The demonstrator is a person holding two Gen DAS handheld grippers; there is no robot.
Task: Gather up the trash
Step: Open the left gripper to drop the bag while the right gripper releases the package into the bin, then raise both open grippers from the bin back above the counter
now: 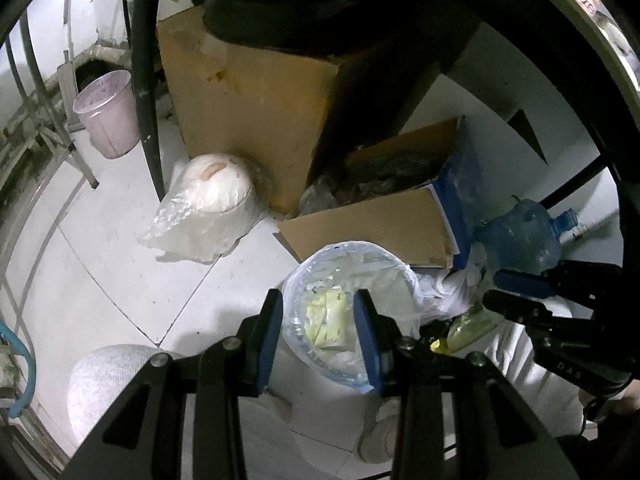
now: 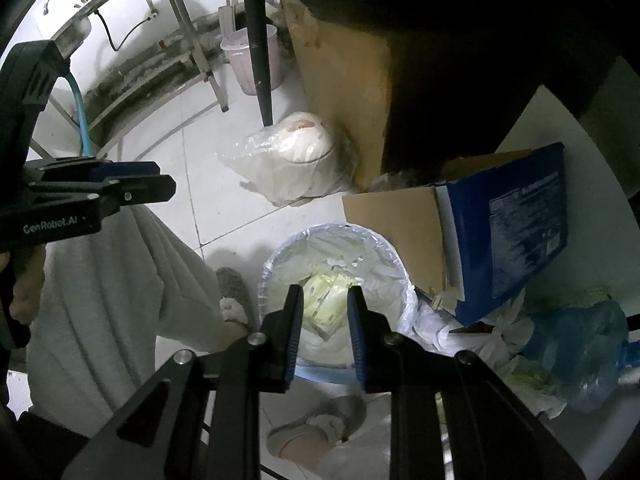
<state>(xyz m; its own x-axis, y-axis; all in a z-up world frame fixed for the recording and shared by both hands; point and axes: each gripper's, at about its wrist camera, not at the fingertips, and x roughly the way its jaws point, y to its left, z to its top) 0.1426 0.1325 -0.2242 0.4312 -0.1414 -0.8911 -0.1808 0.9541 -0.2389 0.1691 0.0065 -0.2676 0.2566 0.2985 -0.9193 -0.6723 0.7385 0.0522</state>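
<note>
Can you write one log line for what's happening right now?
left gripper: open, empty | right gripper: open, empty | both above lined trash bin | yellow wrapper inside

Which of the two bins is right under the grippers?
The blue-rimmed bin lined with clear plastic, holding yellowish wrappers. The pink bin stands far off, near the metal sink stand.

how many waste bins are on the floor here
2: a blue round bin lined with clear plastic under both grippers, and a pink plastic bin by the metal rack. Others may be hidden.
</note>
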